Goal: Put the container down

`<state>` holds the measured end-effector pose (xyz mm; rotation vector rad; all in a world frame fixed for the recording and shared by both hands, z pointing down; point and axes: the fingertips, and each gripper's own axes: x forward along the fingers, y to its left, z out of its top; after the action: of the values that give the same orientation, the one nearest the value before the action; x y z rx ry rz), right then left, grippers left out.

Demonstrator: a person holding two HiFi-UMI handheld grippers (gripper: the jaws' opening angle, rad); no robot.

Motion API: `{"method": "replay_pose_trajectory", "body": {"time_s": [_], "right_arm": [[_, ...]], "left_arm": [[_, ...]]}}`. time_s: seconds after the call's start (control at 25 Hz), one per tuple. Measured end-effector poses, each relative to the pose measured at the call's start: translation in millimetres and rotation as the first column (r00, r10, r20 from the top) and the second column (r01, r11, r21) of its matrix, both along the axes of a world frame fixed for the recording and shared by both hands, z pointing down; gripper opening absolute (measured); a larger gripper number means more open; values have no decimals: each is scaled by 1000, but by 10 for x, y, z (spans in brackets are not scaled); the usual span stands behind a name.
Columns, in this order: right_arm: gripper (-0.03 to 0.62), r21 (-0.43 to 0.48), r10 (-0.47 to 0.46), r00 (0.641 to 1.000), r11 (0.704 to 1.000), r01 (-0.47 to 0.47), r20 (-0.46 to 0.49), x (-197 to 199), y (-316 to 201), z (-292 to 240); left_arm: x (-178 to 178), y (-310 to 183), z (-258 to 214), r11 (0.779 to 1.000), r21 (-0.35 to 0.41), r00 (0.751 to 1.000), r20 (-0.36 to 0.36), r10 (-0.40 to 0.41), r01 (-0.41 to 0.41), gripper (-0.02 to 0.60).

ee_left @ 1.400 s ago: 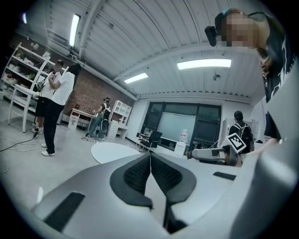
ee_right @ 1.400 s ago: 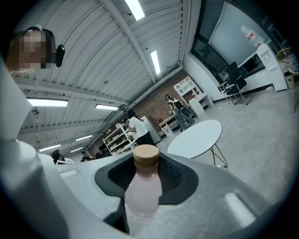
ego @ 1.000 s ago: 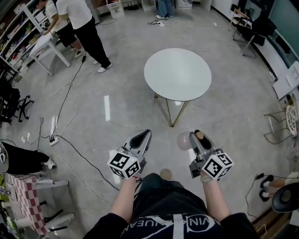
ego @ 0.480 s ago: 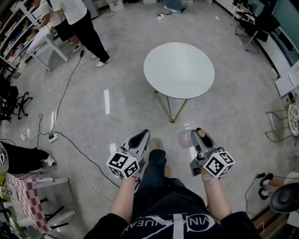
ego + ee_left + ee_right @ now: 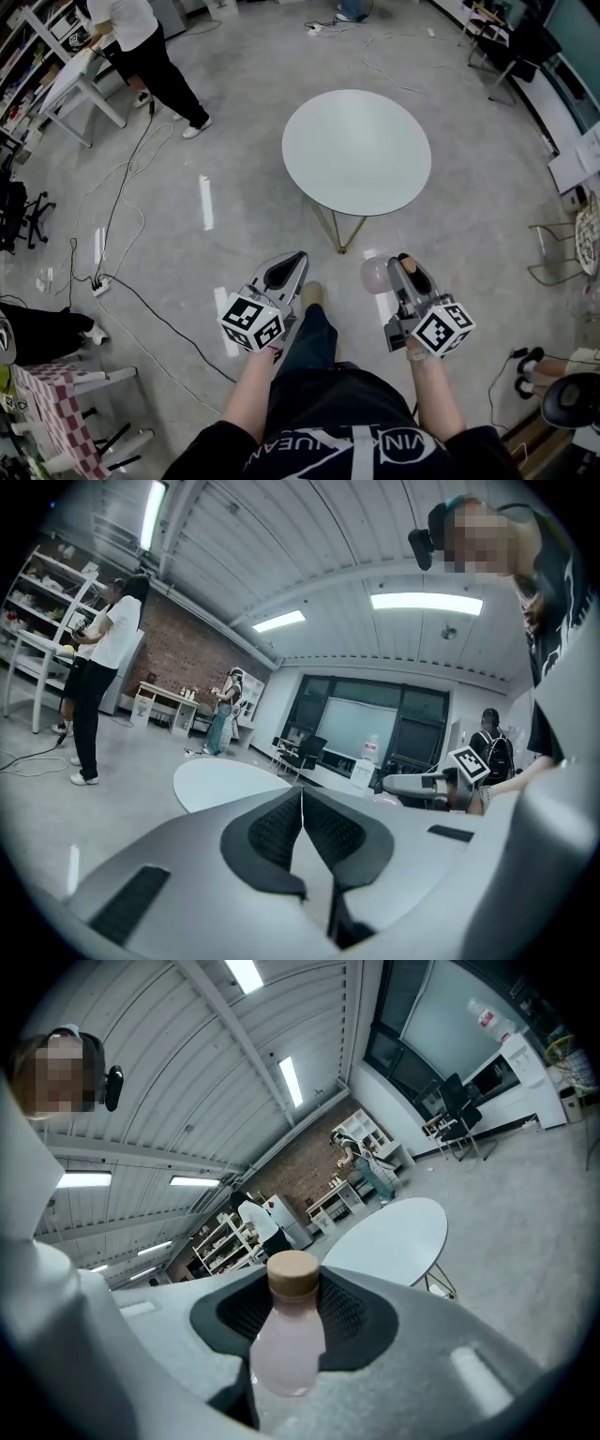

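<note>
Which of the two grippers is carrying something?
The right gripper: its jaws clamp a tan-capped, pale pink bottle. The left gripper has its jaws together on nothing.

A round white surface (image 5: 356, 155) on thin gold legs (image 5: 342, 230) stands out on the grey floor (image 5: 244, 131). At the far left a person in a white top (image 5: 127, 19) leans over a white bench (image 5: 66, 86). Black cables (image 5: 132, 176) trail to a power strip (image 5: 96, 283). A red-checked cloth (image 5: 42, 398) sits at the lower left.
</note>
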<state>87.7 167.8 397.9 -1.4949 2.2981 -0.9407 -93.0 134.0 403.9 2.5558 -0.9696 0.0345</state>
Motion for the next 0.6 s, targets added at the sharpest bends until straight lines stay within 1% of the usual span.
{"method": "replay_pose_trajectory", "body": {"time_s": [0.4,0.6], "right_arm": [[137,-1,34,999,999,-34,-12,99,-760,-34],[137,-18,58,998,998,-58,-16,138,-1083,17]], "left_arm": [[199,-858,7,998,-10,997,-18,68,-69,14],[330,-1178,59,992,-24,992,-14,123,-123,14]]}}
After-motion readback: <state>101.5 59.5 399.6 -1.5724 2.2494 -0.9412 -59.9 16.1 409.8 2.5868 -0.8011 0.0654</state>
